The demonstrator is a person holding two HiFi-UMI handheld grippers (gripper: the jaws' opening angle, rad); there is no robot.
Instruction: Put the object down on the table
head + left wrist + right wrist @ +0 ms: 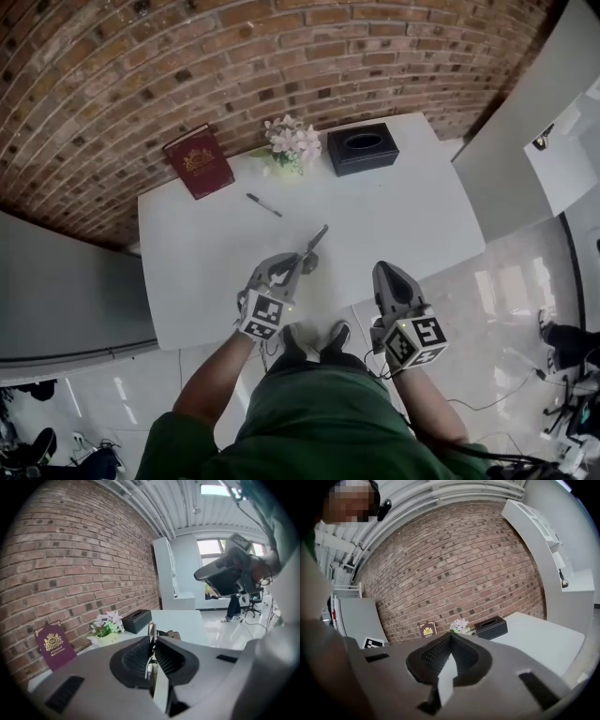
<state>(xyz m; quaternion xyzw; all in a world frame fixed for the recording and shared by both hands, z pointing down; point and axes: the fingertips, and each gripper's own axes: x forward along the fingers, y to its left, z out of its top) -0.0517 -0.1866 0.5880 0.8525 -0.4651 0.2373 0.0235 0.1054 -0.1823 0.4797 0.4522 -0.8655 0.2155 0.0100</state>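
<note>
- Gripping a slim metal object [316, 242] in tight-closed jaws, the left gripper [298, 264] hangs over the near edge of the white table [403, 216].
- The object's long axis runs forward, away from the person, with bare tabletop below it.
- The right gripper [385, 270] is alongside, its jaws together and empty.
</note>
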